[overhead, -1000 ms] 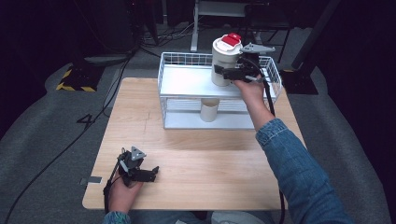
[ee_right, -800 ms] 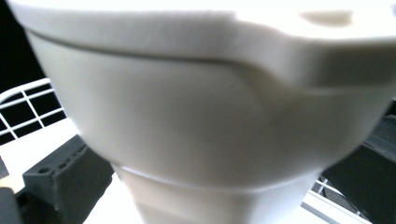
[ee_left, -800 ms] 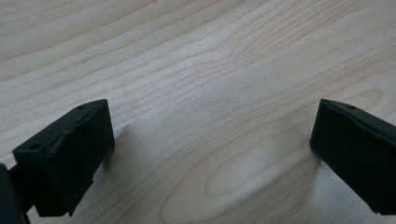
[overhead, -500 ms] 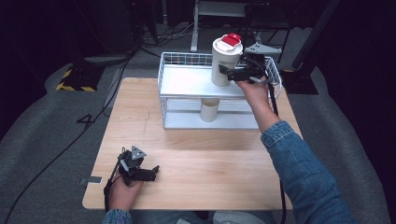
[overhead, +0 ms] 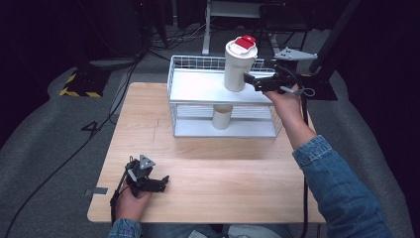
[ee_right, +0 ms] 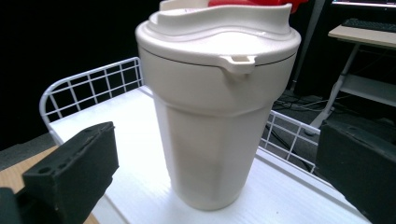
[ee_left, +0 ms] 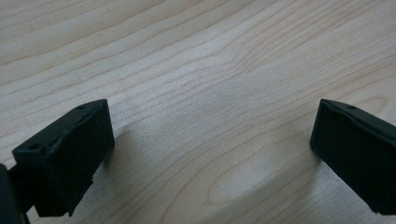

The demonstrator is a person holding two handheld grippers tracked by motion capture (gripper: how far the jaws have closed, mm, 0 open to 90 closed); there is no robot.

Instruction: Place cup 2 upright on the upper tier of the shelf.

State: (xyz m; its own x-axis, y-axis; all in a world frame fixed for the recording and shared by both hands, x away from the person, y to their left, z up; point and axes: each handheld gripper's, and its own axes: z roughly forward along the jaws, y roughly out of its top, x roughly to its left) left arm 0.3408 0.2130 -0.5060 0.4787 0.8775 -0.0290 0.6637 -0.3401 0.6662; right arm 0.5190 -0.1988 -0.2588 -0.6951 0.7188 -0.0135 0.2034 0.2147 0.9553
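a: where is the right tool point(overhead: 249, 81)?

b: up at the top shelf of the white wire rack point(overhead: 198, 64), just beside the tall white lidded cup point(overhead: 238, 67). in the right gripper view its black jaws stand wide apart with the cup point(ee_right: 217, 102) between them, farther off, and neither jaw touches it. so it is released, gripping nothing.

a: and the cup?

b: upright on the rack's white top shelf point(ee_right: 135, 154), near the right end. it has a cream lid with a small tab at the rim and a red flap point(overhead: 245, 41) on top.

a: any brand or writing on it?

b: none that i can read; the side facing the camera is plain. the one mark i can read is a "4" point(overhead: 92, 128) on the grey floor left of the worktop point(overhead: 223, 168).

a: the left tool point(overhead: 157, 183)?

b: low on the near left part of the wooden worktop, held in the person's left hand point(overhead: 131, 197). in the left gripper view its jaws are spread wide over bare wood grain point(ee_left: 210, 93), with nothing between them. released as well.

a: anything else in the rack?

b: a shorter pale cup point(overhead: 222, 115) stands on the lower shelf, below the tall one. the person's right arm in a denim sleeve point(overhead: 341, 188) reaches across the worktop's right side to the rack.
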